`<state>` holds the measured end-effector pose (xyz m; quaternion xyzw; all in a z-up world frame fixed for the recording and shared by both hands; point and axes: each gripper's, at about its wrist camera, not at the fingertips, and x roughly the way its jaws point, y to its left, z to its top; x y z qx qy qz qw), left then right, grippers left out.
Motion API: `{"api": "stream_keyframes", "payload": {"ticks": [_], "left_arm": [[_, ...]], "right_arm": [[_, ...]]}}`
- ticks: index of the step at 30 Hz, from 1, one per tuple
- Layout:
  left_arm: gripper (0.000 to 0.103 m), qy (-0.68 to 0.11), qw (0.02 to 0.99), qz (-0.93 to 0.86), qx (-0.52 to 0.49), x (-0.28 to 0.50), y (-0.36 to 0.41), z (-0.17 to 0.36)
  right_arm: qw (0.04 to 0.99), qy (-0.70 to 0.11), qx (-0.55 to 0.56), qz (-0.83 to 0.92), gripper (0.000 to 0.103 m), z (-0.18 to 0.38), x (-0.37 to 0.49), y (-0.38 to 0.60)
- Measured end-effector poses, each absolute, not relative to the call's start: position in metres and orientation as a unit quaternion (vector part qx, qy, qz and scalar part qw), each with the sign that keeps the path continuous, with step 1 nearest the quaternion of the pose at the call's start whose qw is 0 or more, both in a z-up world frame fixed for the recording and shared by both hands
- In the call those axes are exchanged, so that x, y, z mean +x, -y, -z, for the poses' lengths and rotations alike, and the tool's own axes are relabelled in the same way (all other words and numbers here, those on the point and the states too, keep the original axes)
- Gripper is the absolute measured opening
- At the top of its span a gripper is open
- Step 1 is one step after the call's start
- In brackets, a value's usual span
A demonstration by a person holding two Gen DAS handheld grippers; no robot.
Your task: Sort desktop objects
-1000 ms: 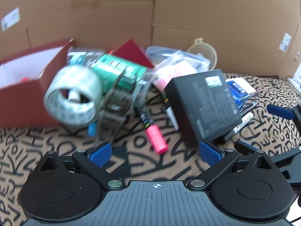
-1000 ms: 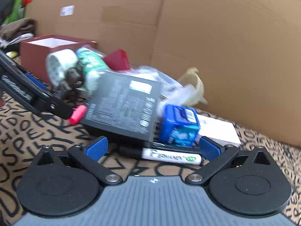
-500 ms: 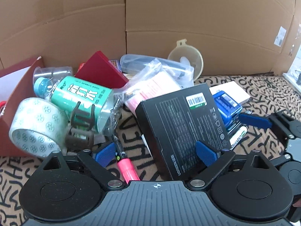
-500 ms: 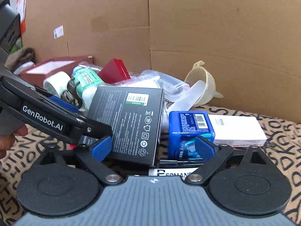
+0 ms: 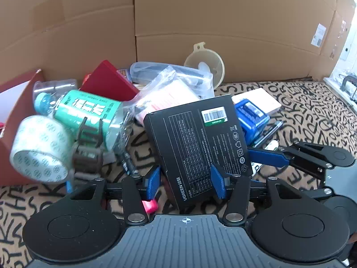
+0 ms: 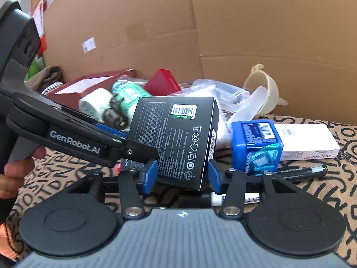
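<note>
The black box [image 5: 200, 143] lies tilted in the middle of the pile on the desk [image 5: 312, 111], which has a cloth with black letters on it. Both grippers are at this box.

The left gripper [image 5: 185, 181] has its two blue fingers [image 5: 153, 181] narrowed around the near end of the box — one pad at each side, close against the edges. The pink marker [image 5: 149, 206] lies under the left finger.

The right gripper [image 6: 181, 174] does the same from its own side: its blue fingers [image 6: 149, 174] stand at the two sides of the lower corner of the black box, and they seem to press it (whether the contact is firm, the pictures do not show). In the right wrist view the left gripper crosses from the left, with a hand [image 6: 15, 169] behind it.

Around the box there are a blue pack [image 6: 256, 147] just beside it, a white box [image 6: 310, 141], a black marker [image 6: 301, 171], a roll of tape [image 5: 40, 149], a green bottle [image 5: 87, 111] and a beige funnel [image 5: 206, 63] — all in front of a cardboard wall [image 5: 223, 17].
</note>
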<state>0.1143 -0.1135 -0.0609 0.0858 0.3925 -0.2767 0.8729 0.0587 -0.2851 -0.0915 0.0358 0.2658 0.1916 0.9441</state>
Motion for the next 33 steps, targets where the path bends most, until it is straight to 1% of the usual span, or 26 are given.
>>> {"api": "stream_keyframes", "payload": {"ticks": [4, 6, 7, 8, 9, 10, 12, 17, 20, 21, 23, 24, 25, 29, 33], "left_arm": [[0.052, -0.4, 0.872, 0.265, 0.099, 0.089, 0.093, 0.06], [0.054, -0.409, 0.869, 0.257, 0.106, 0.075, 0.082, 0.063], [0.055, -0.415, 0.867, 0.255, 0.107, 0.069, 0.076, 0.064], [0.061, -0.422, 0.864, 0.253, 0.104, 0.064, 0.07, 0.067], [0.058, -0.429, 0.861, 0.256, 0.1, 0.059, 0.065, 0.068], [0.058, -0.435, 0.856, 0.263, 0.095, 0.054, 0.06, 0.07], [0.059, -0.447, 0.846, 0.278, 0.086, 0.045, 0.052, 0.073], [0.059, -0.479, 0.826, 0.284, 0.082, 0.04, 0.043, 0.085], [0.059, -0.478, 0.827, 0.287, 0.079, 0.036, 0.03, 0.079], [0.061, -0.475, 0.827, 0.289, 0.079, 0.034, 0.025, 0.076], [0.069, -0.465, 0.833, 0.29, 0.079, 0.029, 0.016, 0.067], [0.075, -0.458, 0.838, 0.286, 0.08, 0.028, 0.012, 0.063], [0.078, -0.449, 0.844, 0.28, 0.081, 0.027, 0.008, 0.059], [0.077, -0.428, 0.863, 0.255, 0.081, 0.044, 0.006, 0.054], [0.078, -0.429, 0.867, 0.246, 0.06, 0.075, 0.014, 0.061]], "right_arm": [[0.934, -0.271, 0.041, -0.23, 0.054, 0.084, 0.036, 0.275], [0.927, -0.275, 0.034, -0.252, 0.055, 0.082, 0.023, 0.267], [0.924, -0.278, 0.028, -0.263, 0.055, 0.082, 0.017, 0.262], [0.92, -0.28, 0.023, -0.274, 0.056, 0.083, 0.011, 0.257], [0.918, -0.28, 0.019, -0.28, 0.06, 0.084, 0.006, 0.254], [0.916, -0.28, 0.016, -0.287, 0.064, 0.085, 0.0, 0.251], [0.911, -0.296, 0.021, -0.285, 0.067, 0.087, -0.003, 0.254], [0.899, -0.334, 0.034, -0.281, 0.07, 0.092, -0.011, 0.261], [0.908, -0.335, 0.043, -0.247, 0.071, 0.088, -0.011, 0.275], [0.911, -0.334, 0.05, -0.238, 0.073, 0.085, -0.011, 0.282], [0.915, -0.332, 0.061, -0.22, 0.077, 0.081, -0.009, 0.294], [0.918, -0.33, 0.064, -0.211, 0.078, 0.08, -0.008, 0.299], [0.92, -0.328, 0.067, -0.203, 0.078, 0.079, -0.007, 0.304], [0.931, -0.318, 0.077, -0.165, 0.078, 0.078, -0.002, 0.318], [0.939, -0.317, 0.087, -0.106, 0.078, 0.082, 0.005, 0.325]]}}
